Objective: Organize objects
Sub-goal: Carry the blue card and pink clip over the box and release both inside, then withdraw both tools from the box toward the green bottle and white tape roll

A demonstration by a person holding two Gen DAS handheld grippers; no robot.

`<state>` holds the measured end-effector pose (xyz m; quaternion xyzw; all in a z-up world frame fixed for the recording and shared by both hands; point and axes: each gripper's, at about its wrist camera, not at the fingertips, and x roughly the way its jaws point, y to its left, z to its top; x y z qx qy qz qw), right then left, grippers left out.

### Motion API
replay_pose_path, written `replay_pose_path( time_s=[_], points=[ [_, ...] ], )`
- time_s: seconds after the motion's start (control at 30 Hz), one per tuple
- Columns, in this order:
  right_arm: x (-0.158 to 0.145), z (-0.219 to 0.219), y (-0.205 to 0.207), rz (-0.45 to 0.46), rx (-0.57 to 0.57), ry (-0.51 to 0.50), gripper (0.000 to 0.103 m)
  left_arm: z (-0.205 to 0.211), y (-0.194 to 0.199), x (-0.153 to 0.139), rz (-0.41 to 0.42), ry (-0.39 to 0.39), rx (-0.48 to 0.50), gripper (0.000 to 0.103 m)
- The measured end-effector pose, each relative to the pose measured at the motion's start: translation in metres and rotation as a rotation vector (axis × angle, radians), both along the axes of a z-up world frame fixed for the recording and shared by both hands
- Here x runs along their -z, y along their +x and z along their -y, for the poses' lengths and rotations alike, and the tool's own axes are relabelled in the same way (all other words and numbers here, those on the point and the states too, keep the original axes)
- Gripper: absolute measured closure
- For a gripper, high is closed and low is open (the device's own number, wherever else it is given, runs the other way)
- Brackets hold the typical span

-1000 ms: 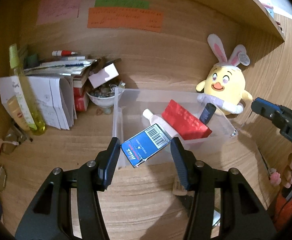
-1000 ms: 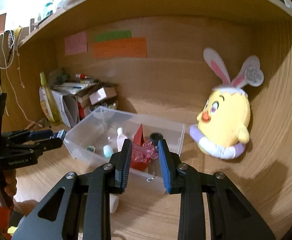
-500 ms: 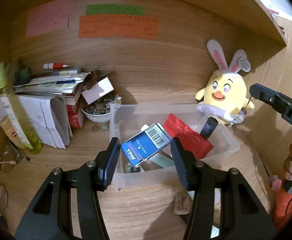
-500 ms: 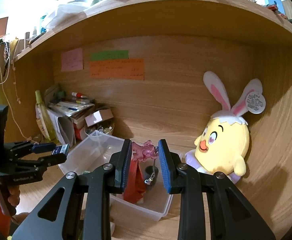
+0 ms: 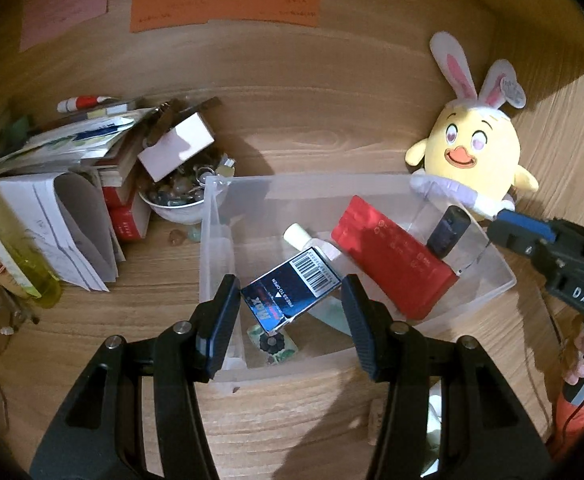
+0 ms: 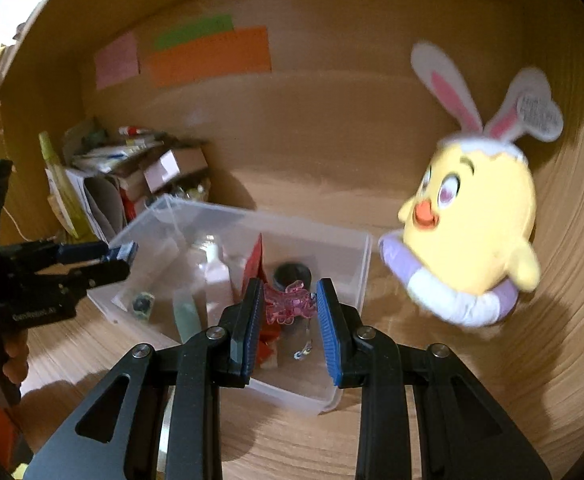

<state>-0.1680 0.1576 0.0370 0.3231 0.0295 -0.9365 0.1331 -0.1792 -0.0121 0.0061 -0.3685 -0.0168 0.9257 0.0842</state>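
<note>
Blue box (image 5: pixel 290 294) in left gripper (image 5: pixel 290 309) reads "PRESS TO OPEN".

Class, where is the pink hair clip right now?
In the right wrist view, the pink hair clip is held between the right gripper fingers, above the clear bin's near right corner.

notes on the wall (image 5: pixel 224 4): handwriting too small to read
plush chick (image 6: pixel 473 236): smeared by motion blur; ear tag print illegible
right gripper (image 5: pixel 509 227): only one blue-tipped finger shows, rest cut by the edge
green bottle (image 5: pixel 10 246): top cut off at left
bin (image 5: pixel 371 179): floor partly hidden behind blue box (image 5: pixel 292 294)
</note>
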Motion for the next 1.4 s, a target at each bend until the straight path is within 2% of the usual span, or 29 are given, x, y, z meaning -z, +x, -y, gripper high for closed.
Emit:
replay_pose_path(
  time_s=[0.2,0.5,0.67,0.77,0.83,1.13,1.27,1.4],
  points=[
    [0.018,0.002,-0.006,0.051,-0.011,0.011,0.078,-0.005,-0.008,0.008,0.040,-0.008,0.020,0.051],
    [0.026,0.002,-0.011,0.078,-0.017,0.017,0.078,-0.008,-0.012,0.011,0.061,-0.009,0.030,0.050],
    [0.028,0.006,-0.012,0.087,-0.037,0.028,0.078,-0.011,-0.010,0.010,0.048,-0.017,0.035,0.036],
    [0.027,0.010,-0.010,0.084,-0.043,0.042,0.069,-0.013,-0.006,0.006,0.034,-0.024,0.035,0.035],
    [0.025,0.010,-0.008,0.073,-0.042,0.044,0.057,-0.013,-0.002,0.003,0.027,-0.019,0.038,0.032],
    [0.008,0.011,0.014,0.004,-0.044,0.048,0.036,-0.015,0.023,-0.010,-0.019,-0.035,0.011,0.009],
    [0.004,0.013,0.030,-0.033,-0.043,0.079,0.033,-0.015,0.037,-0.009,-0.010,-0.017,0.016,0.008],
    [0.006,0.011,0.042,-0.035,-0.043,0.097,0.033,-0.020,0.047,-0.001,0.013,-0.047,0.021,0.008]
  ],
)
